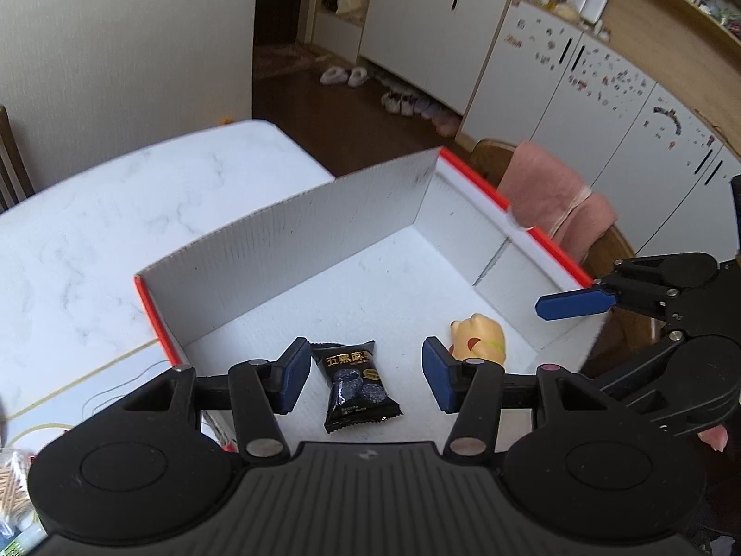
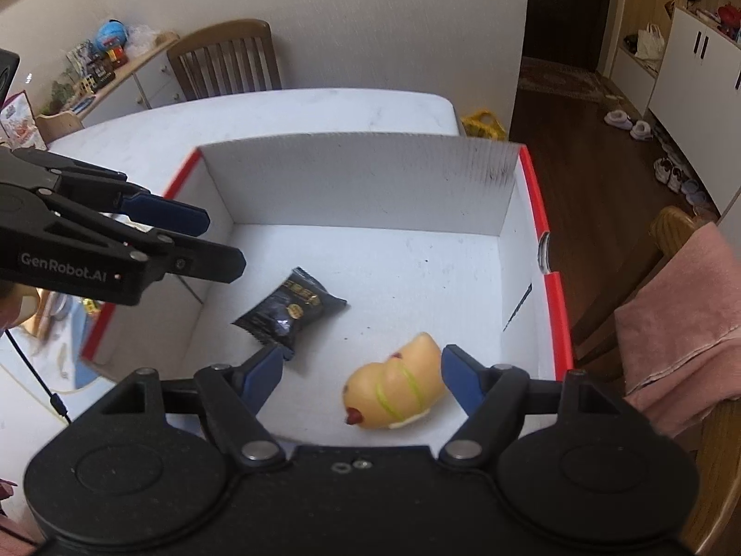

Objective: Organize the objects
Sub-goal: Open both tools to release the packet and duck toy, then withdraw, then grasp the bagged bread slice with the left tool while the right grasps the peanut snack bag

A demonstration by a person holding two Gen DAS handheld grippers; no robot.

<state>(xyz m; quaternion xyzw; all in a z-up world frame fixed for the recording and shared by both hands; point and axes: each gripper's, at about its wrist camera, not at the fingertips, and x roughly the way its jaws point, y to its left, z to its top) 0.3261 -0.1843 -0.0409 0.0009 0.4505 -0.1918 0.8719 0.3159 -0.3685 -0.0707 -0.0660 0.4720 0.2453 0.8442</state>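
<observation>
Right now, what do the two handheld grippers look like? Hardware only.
Both match: left gripper and right gripper have matte black plastic bodies, scissor linkages with silver pivot pins, round side housings and blue rectangular finger pads. The left carries white "GenRobot.AI" lettering; a thin black cable hangs below it.

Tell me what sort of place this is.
Most likely a home dining area near the entryway: a white marble-look table with a wooden slat-back chair, white cabinets, and pairs of slippers and shoes on the dark wood floor.
</observation>
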